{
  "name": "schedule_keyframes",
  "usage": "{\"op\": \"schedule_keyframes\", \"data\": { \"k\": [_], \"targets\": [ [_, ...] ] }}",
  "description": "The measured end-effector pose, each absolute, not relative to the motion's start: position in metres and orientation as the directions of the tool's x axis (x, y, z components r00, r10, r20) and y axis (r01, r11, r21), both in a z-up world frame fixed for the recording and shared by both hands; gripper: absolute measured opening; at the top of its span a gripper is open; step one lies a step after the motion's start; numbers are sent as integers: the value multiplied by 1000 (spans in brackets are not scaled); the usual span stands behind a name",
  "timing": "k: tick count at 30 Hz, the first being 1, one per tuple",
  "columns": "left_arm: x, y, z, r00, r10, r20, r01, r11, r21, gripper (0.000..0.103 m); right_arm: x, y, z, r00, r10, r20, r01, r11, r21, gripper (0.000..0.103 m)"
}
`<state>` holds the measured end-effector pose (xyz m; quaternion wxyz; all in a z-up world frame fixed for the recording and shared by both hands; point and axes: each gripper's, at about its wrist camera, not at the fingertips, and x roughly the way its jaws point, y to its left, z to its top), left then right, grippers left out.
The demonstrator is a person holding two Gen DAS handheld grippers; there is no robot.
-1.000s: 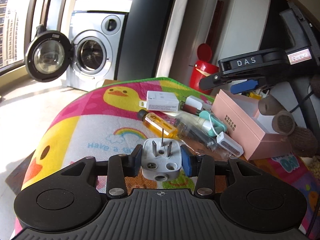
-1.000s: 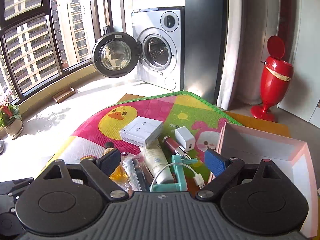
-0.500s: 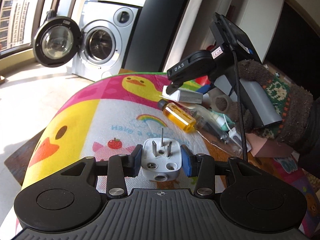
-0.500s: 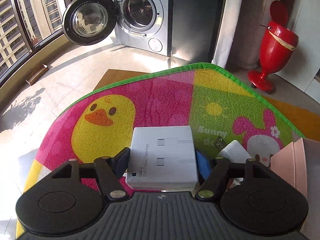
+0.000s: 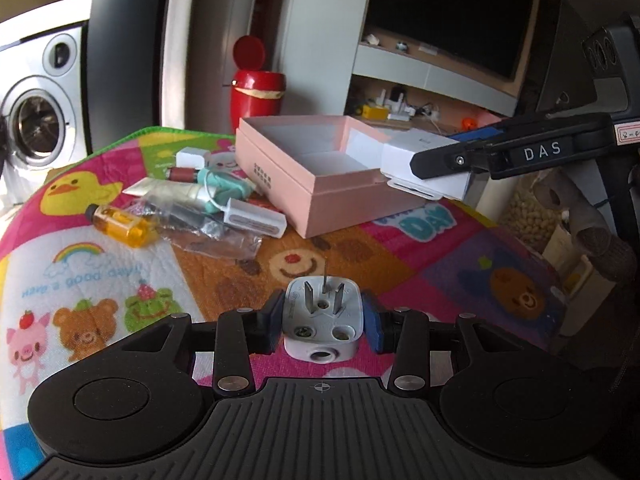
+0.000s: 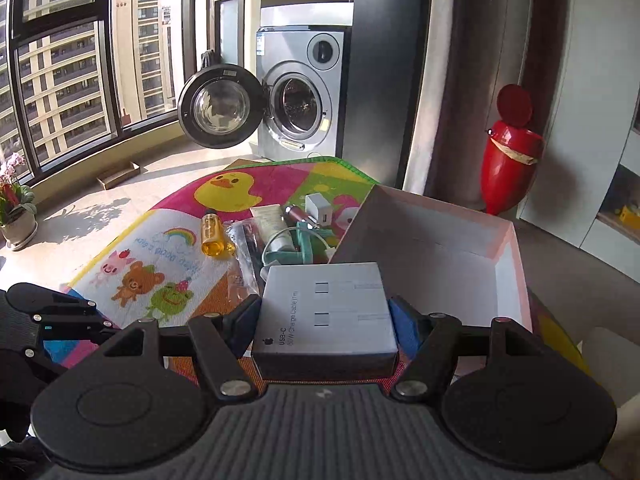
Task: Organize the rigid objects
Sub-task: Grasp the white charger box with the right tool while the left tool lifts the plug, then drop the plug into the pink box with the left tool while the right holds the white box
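My left gripper is shut on a grey three-pin plug, held above the cartoon play mat. My right gripper is shut on a white USB-C cable box, held at the near left corner of the open pink box. In the left wrist view the white box hangs at the right rim of the pink box. A pile lies left of the pink box: an amber bottle, a tube, a teal cable holder, a white charger.
A red bin stands behind the mat. A washing machine with its door open is at the back. A TV shelf is behind the pink box. A potted plant stands by the window.
My right gripper has lifted the white box off the mat and carried it right to the pink box. My left gripper has swung right with the plug still in it.
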<state>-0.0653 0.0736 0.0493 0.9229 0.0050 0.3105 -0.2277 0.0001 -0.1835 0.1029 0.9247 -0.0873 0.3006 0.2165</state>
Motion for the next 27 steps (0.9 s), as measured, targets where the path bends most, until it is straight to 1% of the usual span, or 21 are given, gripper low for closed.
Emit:
{"op": "schedule_keyframes", "data": {
  "k": [2,3,6,8,11,14,15,16,17,19,21,22,24,26,27],
  "targets": [
    [-51,54,64,724,-417,-549,439,893,-99,45,-11,-217,97,765,284,-578,-373,927,-37,69],
    [-41,43,78,740,-423,-522,450,889,-84,45,-14,-231,93,777,264,-572,-343,939,-32,69],
    [-1,18,109,798,-433,-418,445,892,-76,45,-17,-262,88,794,241,-558,-284,959,10,69],
    [29,7,118,834,-427,-350,425,901,-86,45,-15,-268,84,806,229,-545,-264,964,16,69],
    [60,1,111,847,-377,-376,361,925,-114,45,-12,-269,79,816,222,-534,-254,967,14,69],
    [43,18,96,868,-353,-349,320,935,-151,45,-11,-267,76,826,228,-515,-255,967,20,68],
    [32,27,90,871,-342,-352,303,939,-162,45,-8,-267,77,830,233,-507,-258,966,22,67],
    [24,37,83,869,-326,-372,280,944,-173,45,-5,-264,79,833,240,-499,-265,964,22,56],
    [16,47,75,861,-310,-403,253,949,-188,45,-1,-262,81,833,248,-494,-274,962,22,51],
    [1,68,57,828,-285,-482,202,955,-218,44,14,-252,93,846,278,-456,-301,953,23,51],
    [-13,82,41,791,-262,-553,168,962,-215,43,32,-243,104,846,295,-443,-317,948,25,51],
    [-19,87,35,779,-250,-574,158,966,-206,43,38,-240,107,844,303,-443,-326,945,27,52],
    [-33,99,27,770,-230,-595,125,969,-213,43,49,-231,112,821,325,-470,-359,933,18,56],
    [-42,109,25,761,-241,-602,102,961,-256,43,47,-228,108,790,338,-511,-397,918,-7,70],
    [-44,112,25,756,-248,-605,97,958,-271,43,40,-228,104,772,346,-533,-419,908,-17,73]
  ]
}}
